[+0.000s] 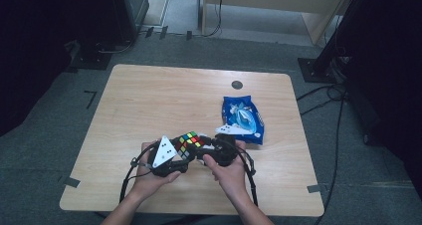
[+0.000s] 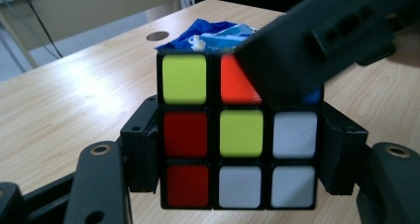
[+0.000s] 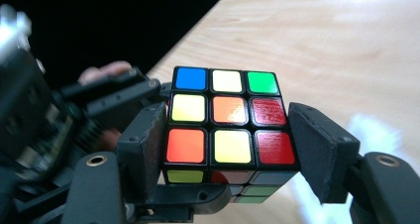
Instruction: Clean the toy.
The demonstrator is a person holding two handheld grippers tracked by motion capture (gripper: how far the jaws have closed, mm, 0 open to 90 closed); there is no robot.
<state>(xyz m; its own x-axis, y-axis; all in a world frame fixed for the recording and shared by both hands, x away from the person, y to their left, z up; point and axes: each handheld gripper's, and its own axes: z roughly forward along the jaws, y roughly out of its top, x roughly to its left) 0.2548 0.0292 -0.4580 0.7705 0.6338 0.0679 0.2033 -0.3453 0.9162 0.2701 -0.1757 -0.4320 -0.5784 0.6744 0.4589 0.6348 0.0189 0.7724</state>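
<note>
Near the bench's [image 1: 149,105] front edge, my left fingers [image 2: 143,149] clamp the multicoloured plastic puzzle cube [image 2: 240,135] steady; right fingers [image 3: 317,149] bracket its top layer, slightly agape, for twisting.

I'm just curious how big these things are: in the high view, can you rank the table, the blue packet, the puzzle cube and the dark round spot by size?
1. Wooden table
2. Blue packet
3. Puzzle cube, partly hidden by the claws, so its rank below the packet is less certain
4. Dark round spot
</note>
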